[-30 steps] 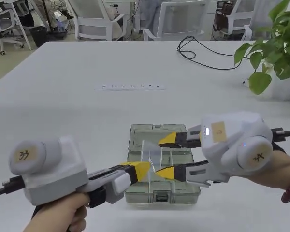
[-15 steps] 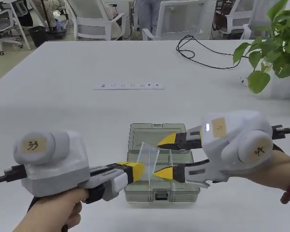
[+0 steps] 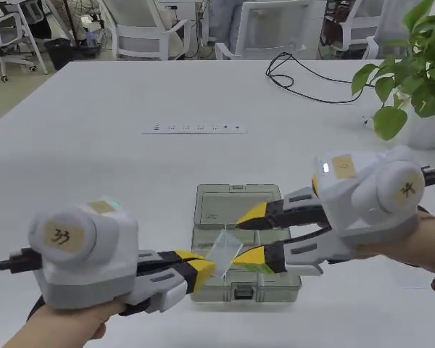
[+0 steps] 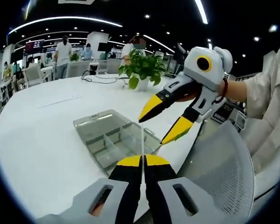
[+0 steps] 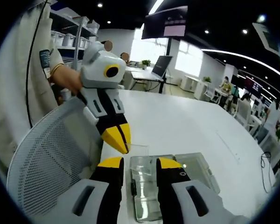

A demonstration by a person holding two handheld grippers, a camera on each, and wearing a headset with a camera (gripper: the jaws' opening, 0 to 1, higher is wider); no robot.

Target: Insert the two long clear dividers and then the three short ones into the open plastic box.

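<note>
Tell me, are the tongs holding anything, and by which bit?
The left tongs pinch a clear divider by its near edge, over the box. The right tongs are open and hold nothing.

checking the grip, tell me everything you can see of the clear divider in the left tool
The clear divider is a thin, flat, see-through plastic sheet. The left tool is shut on one edge, holding it tilted over the open plastic box, not slotted in. It is edge-on in the left gripper view. The open right tool brackets its far side; contact unclear.
</note>
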